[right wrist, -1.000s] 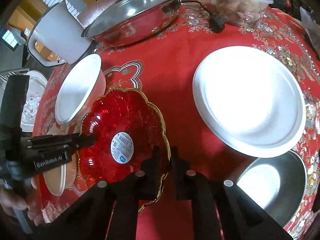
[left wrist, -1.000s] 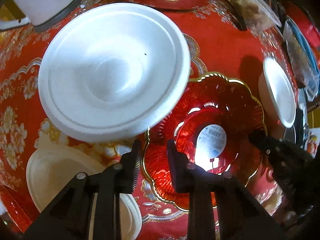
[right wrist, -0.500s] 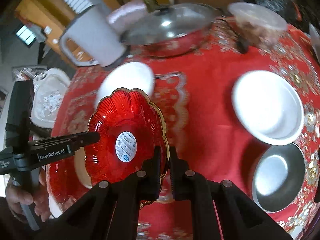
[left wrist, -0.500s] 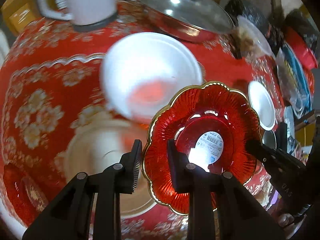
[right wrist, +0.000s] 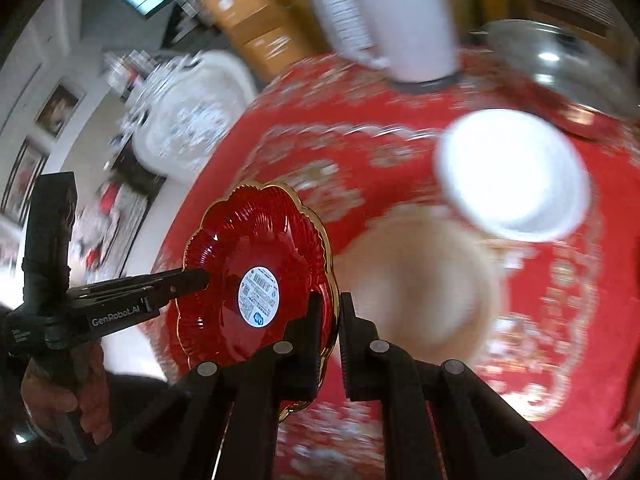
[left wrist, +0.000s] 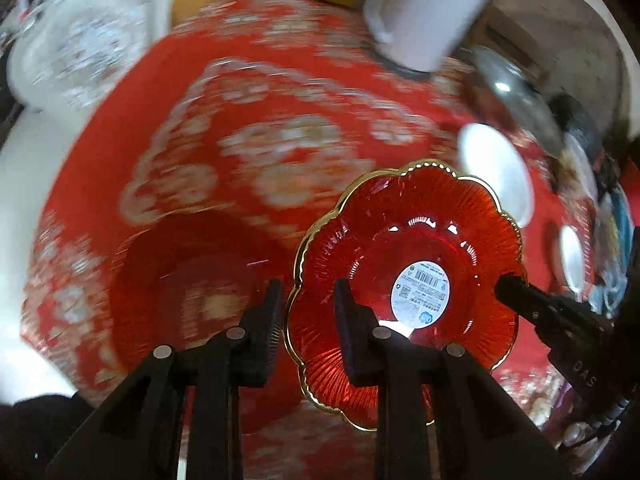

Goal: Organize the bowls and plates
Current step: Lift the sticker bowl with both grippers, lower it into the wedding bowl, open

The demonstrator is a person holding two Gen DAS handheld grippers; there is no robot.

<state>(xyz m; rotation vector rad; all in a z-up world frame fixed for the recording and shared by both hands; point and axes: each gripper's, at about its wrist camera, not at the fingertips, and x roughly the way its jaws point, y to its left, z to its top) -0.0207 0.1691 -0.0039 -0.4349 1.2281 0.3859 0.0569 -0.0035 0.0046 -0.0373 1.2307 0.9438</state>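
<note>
Both tools (left wrist: 306, 312) (right wrist: 328, 322) level, pinching red plate (left wrist: 404, 296)

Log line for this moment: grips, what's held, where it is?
left gripper: shut on red plate rim | right gripper: shut on opposite rim | plate: lifted above red tablecloth | view: motion-blurred

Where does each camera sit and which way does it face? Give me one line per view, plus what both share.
Left wrist: it sits on the left gripper, looking along its fingers down at the red tablecloth; its own fingers pinch the rim of the red plate, and the right gripper enters from the right.
Right wrist: it sits on the right gripper, facing across the table; its own fingers clamp the plate's opposite rim, and a hand holding the left gripper shows at the left.
Shared: the red plate, the white bowl and the tablecloth.
</note>
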